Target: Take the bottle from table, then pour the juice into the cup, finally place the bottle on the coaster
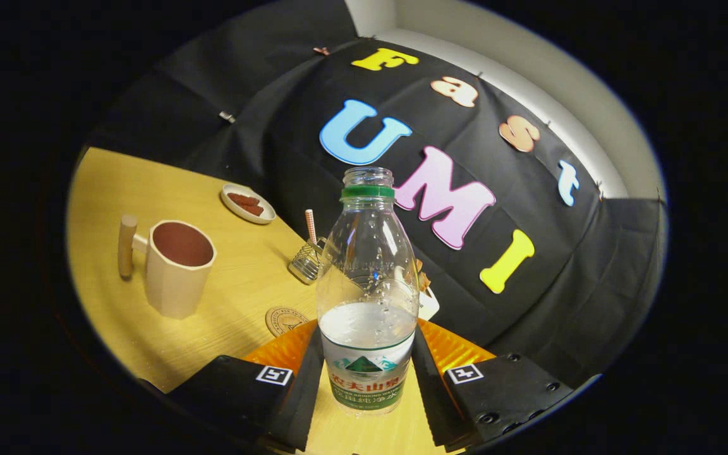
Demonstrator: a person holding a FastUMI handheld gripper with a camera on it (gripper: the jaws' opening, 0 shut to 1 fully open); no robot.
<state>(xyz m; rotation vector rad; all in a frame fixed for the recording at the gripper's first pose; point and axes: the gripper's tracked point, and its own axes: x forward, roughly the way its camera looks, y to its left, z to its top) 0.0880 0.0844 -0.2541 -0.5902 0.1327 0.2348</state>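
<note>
A clear plastic bottle with a green neck ring and no cap stands upright between my two black fingers, about a third full of clear liquid. My gripper is shut on the bottle, both pads pressing its labelled lower part. The whole view is tilted. A beige cup with a wooden handle stands on the yellow table, ahead and to the left of the fingers; its inside is brown. A round cork coaster lies flat just beyond the left finger, between the cup and the bottle.
A small white dish with brown pieces sits far back near the booth wall. A wire holder with a striped straw stands behind the bottle, left of it. A white tag peeks out right of the bottle.
</note>
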